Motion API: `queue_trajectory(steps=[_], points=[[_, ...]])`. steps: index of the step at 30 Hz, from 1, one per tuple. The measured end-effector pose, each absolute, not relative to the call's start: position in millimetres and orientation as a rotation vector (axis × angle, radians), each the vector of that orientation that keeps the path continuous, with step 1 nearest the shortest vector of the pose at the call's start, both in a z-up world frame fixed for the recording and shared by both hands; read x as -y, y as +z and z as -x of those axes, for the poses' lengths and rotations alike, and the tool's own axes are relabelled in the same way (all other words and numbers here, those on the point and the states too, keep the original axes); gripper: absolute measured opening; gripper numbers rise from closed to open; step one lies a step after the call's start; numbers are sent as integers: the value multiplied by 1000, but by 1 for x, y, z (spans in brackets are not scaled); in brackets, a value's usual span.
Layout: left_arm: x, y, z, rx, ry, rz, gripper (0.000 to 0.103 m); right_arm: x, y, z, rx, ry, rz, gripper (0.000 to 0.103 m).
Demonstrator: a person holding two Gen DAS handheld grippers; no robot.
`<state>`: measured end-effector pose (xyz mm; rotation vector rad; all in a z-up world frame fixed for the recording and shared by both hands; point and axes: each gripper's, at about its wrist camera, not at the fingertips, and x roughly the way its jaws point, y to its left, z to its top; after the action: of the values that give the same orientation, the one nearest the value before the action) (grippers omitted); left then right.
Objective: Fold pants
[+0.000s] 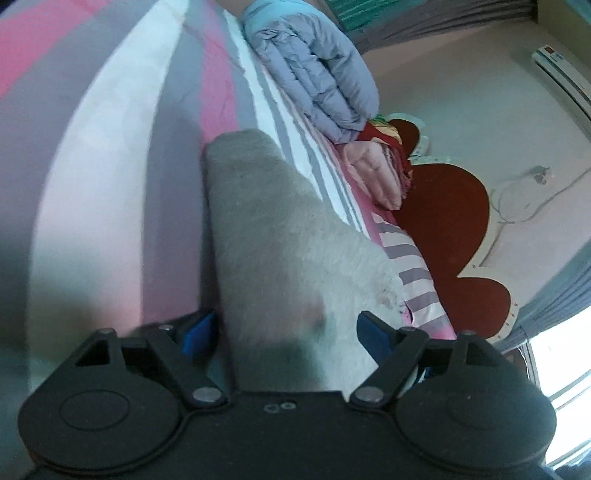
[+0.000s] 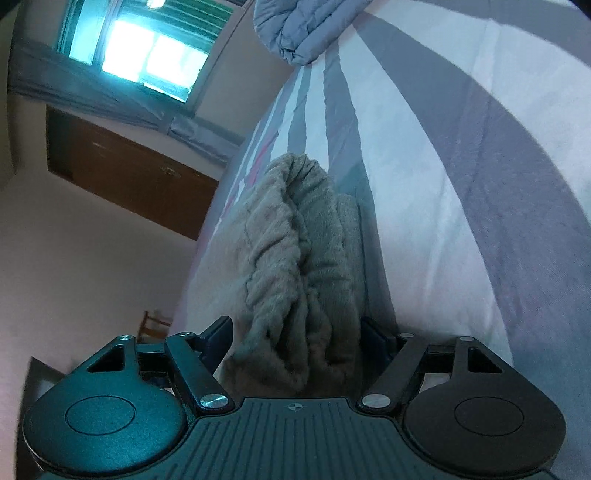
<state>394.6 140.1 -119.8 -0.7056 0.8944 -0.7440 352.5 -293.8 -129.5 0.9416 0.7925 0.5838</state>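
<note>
The grey fleece pants [image 1: 273,243] lie on a bed sheet [image 1: 110,155] with pink, white and grey stripes. In the left wrist view a smooth leg of the pants runs away from my left gripper [image 1: 286,332], whose blue-padded jaws stand wide apart on either side of the cloth. In the right wrist view the gathered waistband of the pants [image 2: 295,251] sits bunched between the wide-apart jaws of my right gripper [image 2: 299,339]. Neither gripper pinches the cloth.
A folded lilac-blue puffer jacket [image 1: 317,74] lies at the far side of the bed, also in the right wrist view [image 2: 295,33]. A pink padded garment [image 1: 373,173] lies by the red cloud-shaped headboard [image 1: 450,229]. A brown cabinet [image 2: 125,173] and window [image 2: 147,48] are beyond the bed.
</note>
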Motion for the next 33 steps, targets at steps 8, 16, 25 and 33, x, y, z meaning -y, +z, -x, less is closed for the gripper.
queue_trajectory(steps=[8, 16, 25, 33], points=[[-142, -129, -391, -838, -775, 754, 28, 291, -134, -365, -785, 620, -903, 50], [-150, -89, -407, -726, -805, 736, 25, 287, -90, -388, -698, 726, -820, 43], [-182, -77, -497, -658, -654, 706, 27, 252, -57, -520, -647, 789, -780, 43], [-184, -111, -481, -663, -465, 628, 79, 217, -109, -573, -823, 613, -686, 90]])
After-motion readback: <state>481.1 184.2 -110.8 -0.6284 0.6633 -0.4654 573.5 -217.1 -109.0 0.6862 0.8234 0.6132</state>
